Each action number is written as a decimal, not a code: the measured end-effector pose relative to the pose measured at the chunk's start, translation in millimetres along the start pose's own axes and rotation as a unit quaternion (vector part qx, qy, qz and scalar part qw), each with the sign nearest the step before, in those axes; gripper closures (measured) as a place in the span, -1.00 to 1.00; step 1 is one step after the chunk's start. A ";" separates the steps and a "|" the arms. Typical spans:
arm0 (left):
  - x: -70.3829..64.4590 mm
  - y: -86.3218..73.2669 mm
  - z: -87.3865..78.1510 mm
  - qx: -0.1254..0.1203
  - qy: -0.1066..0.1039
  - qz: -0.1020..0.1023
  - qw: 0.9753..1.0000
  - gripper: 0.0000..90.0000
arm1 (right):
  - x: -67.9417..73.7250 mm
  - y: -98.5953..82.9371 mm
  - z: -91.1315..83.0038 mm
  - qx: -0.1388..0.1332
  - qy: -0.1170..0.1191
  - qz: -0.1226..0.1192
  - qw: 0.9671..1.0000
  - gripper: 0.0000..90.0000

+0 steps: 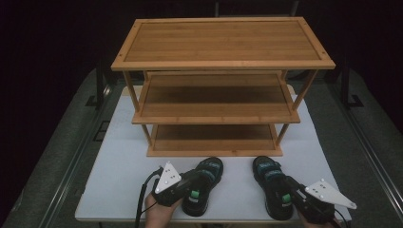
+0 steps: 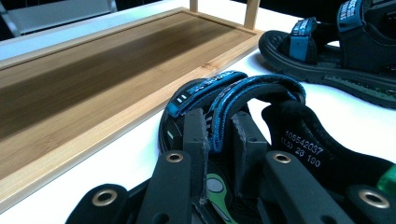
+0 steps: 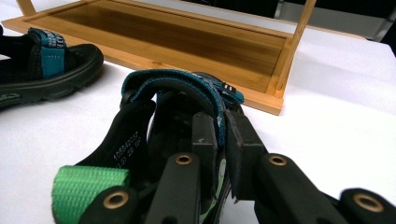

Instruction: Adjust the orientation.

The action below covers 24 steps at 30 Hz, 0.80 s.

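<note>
Two black sandals with blue straps lie on the white table in front of a three-shelf wooden rack (image 1: 223, 64). My left gripper (image 1: 196, 183) is shut on the ankle strap of the left sandal (image 1: 210, 167). In the left gripper view the gripper (image 2: 220, 140) pinches that blue-edged strap (image 2: 252, 88) between both jaws. My right gripper (image 1: 286, 191) is shut on the strap of the right sandal (image 1: 266, 168). The right gripper view shows the gripper (image 3: 221, 133) clamped on the teal strap (image 3: 177, 81), with a green heel loop (image 3: 88, 186) beside it. Both sandals rest on the table.
The rack's bottom shelf (image 2: 93, 79) (image 3: 163, 37) lies bare just beyond the toes. Its middle shelf (image 1: 216, 102) and top shelf (image 1: 223, 40) are bare too. The table (image 1: 119, 175) has free white surface to the left and right of the sandals.
</note>
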State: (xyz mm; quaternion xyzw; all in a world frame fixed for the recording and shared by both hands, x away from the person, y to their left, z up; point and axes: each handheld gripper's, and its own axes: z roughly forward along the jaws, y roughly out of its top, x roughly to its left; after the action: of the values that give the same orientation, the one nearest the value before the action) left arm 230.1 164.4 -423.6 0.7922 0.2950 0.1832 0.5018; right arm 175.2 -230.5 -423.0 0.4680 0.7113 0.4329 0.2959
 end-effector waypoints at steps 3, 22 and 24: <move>0.0 0.1 -0.9 -0.003 0.002 0.000 1.000 0.74 | 1.3 0.5 -0.1 -0.001 0.002 -0.001 1.000 0.83; -1.8 3.4 -6.8 -0.022 0.013 -0.004 1.000 0.75 | 14.7 3.5 0.5 -0.004 0.017 -0.004 1.000 0.83; -1.8 3.5 -7.1 -0.024 0.014 -0.004 1.000 0.75 | 17.1 4.1 1.2 -0.003 0.020 -0.005 1.000 0.83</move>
State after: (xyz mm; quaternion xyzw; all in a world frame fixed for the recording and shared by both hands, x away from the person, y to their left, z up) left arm 225.5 167.0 -417.3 0.7761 0.3011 0.1990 0.5171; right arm 171.3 -213.5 -420.1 0.4548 0.7179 0.4432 0.2853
